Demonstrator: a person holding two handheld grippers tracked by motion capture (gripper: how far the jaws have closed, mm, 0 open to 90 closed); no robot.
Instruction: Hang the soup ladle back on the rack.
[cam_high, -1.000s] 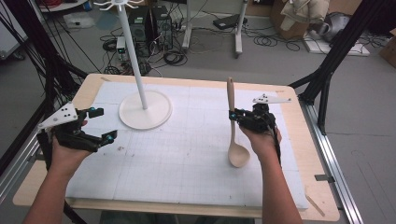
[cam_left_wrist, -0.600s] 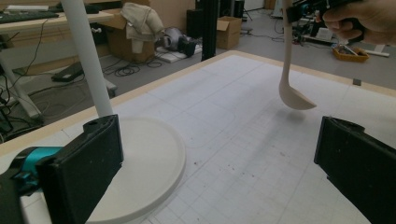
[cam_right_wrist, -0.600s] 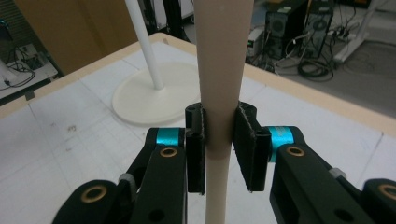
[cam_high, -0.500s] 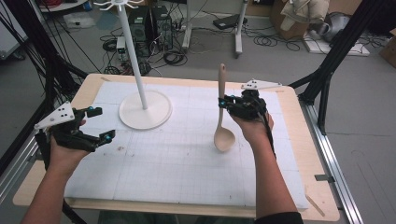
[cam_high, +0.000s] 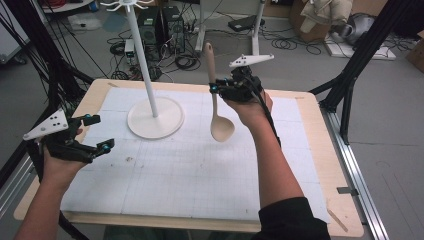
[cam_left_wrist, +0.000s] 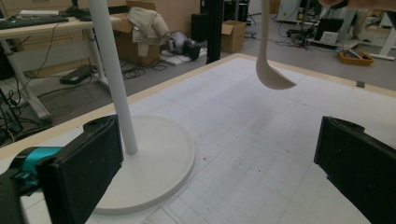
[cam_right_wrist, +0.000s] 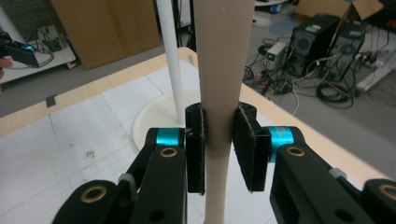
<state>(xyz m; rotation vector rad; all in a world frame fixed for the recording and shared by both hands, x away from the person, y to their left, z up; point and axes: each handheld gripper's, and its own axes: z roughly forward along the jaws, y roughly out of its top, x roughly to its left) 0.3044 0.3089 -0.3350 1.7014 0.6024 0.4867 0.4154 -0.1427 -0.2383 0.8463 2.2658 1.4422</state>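
Observation:
A pale wooden spoon (cam_high: 221, 129) hangs upright above the white mat, bowl down and handle up. My right gripper (cam_high: 216, 89) is shut on the middle of its handle; in the right gripper view the pads (cam_right_wrist: 243, 140) press the handle (cam_right_wrist: 224, 70) from both sides. A white stand (cam_high: 142, 60) with a round base (cam_high: 155, 117) and hooks on top rises just left of the spoon. My left gripper (cam_high: 99, 133) is open near the table's left edge, its jaws wide apart with nothing between them (cam_left_wrist: 219, 172). From there the spoon's bowl (cam_left_wrist: 273, 79) hangs beyond the stand's pole (cam_left_wrist: 112, 84).
A white gridded mat (cam_high: 200, 170) covers the wooden table (cam_high: 320, 150). Black frame legs (cam_high: 350, 80) stand at the right, with cables and computer cases (cam_high: 165, 25) on the floor behind. A small wooden stick (cam_high: 336, 220) lies at the front right corner.
My right gripper has lifted the spoon off the mat and carried it up, away and left toward the stand. The left hand has stayed in place.

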